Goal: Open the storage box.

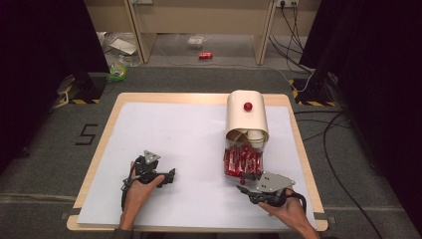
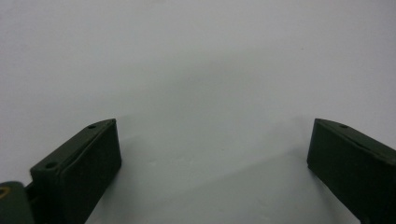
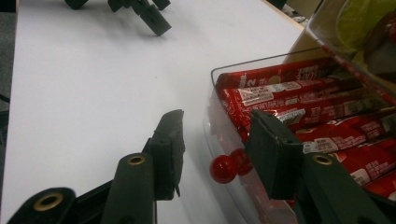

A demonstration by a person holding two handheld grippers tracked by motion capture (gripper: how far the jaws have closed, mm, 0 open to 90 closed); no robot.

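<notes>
Nearest to us, the right gripper (image 1: 245, 189) sits at the near right of the white table (image 1: 189, 144), held by the right hand (image 1: 288, 211). In the right gripper view its jaws stand partly apart with a small red knob (image 3: 222, 168) between them, not touching either pad; nothing is clamped. That knob sticks out from the near wall of a clear drawer (image 3: 280, 135) packed with red wrapped bars (image 3: 299, 105), and the right-hand jaw overlaps the drawer's front.

To the left, slightly farther off, the left gripper (image 1: 170, 174) rests in the left hand (image 1: 137, 191), well apart from the drawer. In the left gripper view we see its jaws spread wide over bare white surface (image 2: 201, 70), holding nothing.

Farther on, in the high view, the drawer (image 1: 243, 162) lies pulled out toward us from a cream, round-topped box (image 1: 247, 119), which carries a second red knob (image 1: 247, 106) on its upper face.

Beyond the table's far edge, on the grey floor, we make out a red can (image 1: 205, 55) and some clear packaging (image 1: 196, 41).
</notes>
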